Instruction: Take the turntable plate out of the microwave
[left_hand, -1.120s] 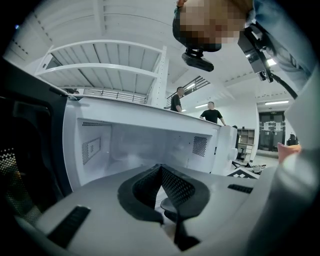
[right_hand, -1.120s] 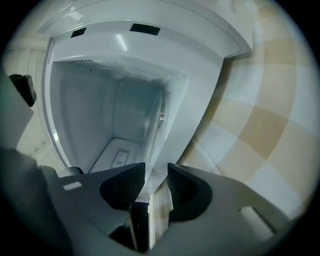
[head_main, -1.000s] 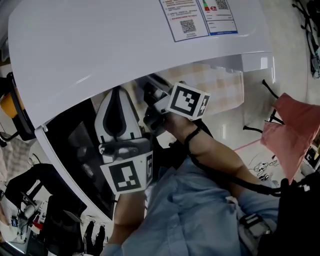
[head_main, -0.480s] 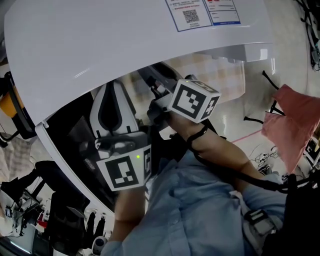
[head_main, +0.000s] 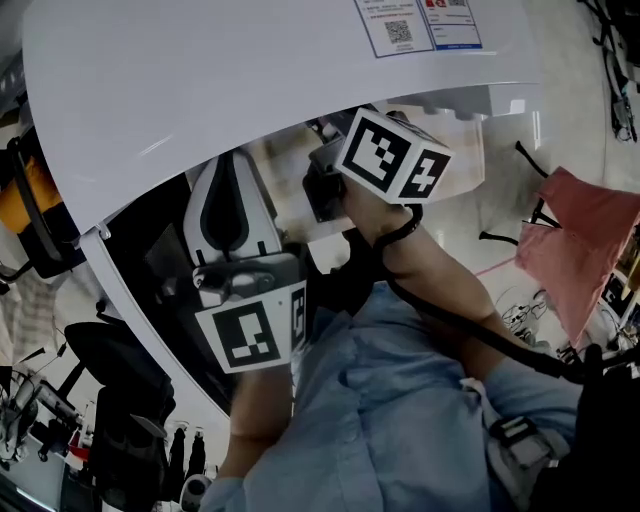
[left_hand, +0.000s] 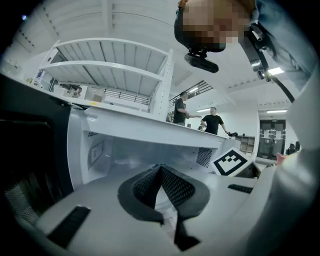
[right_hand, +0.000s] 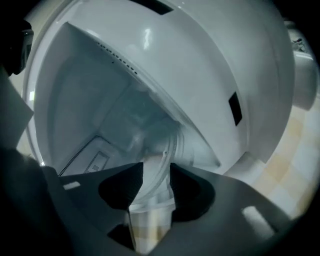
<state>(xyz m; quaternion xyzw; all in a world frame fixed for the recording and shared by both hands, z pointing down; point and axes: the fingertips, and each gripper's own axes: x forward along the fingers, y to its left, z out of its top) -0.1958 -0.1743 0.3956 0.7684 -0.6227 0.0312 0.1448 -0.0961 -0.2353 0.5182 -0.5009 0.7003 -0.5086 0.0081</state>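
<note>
The white microwave (head_main: 250, 90) stands open, and its pale cavity (left_hand: 150, 150) fills both gripper views. In the right gripper view the clear glass turntable plate (right_hand: 162, 150) lies on the cavity floor. Its rim shows in the gap between the dark pads. My right gripper (right_hand: 156, 175) is open. Its jaws have just been opening, and the pads stand off the rim. In the head view only its marker cube (head_main: 392, 155) shows, at the cavity mouth. My left gripper (left_hand: 160, 172) is shut on nothing and hangs before the opening, beside the door.
The microwave's dark door (head_main: 150, 270) hangs open at the left. A pink cloth (head_main: 580, 240) lies on the tiled floor to the right. Far behind the microwave stand white shelving (left_hand: 125, 65) and two people (left_hand: 215, 122). The microwave's top hides the right gripper's jaws from above.
The right gripper's cube has shifted up and to the right in the head view and rolled. The left gripper has stayed in place, shut.
</note>
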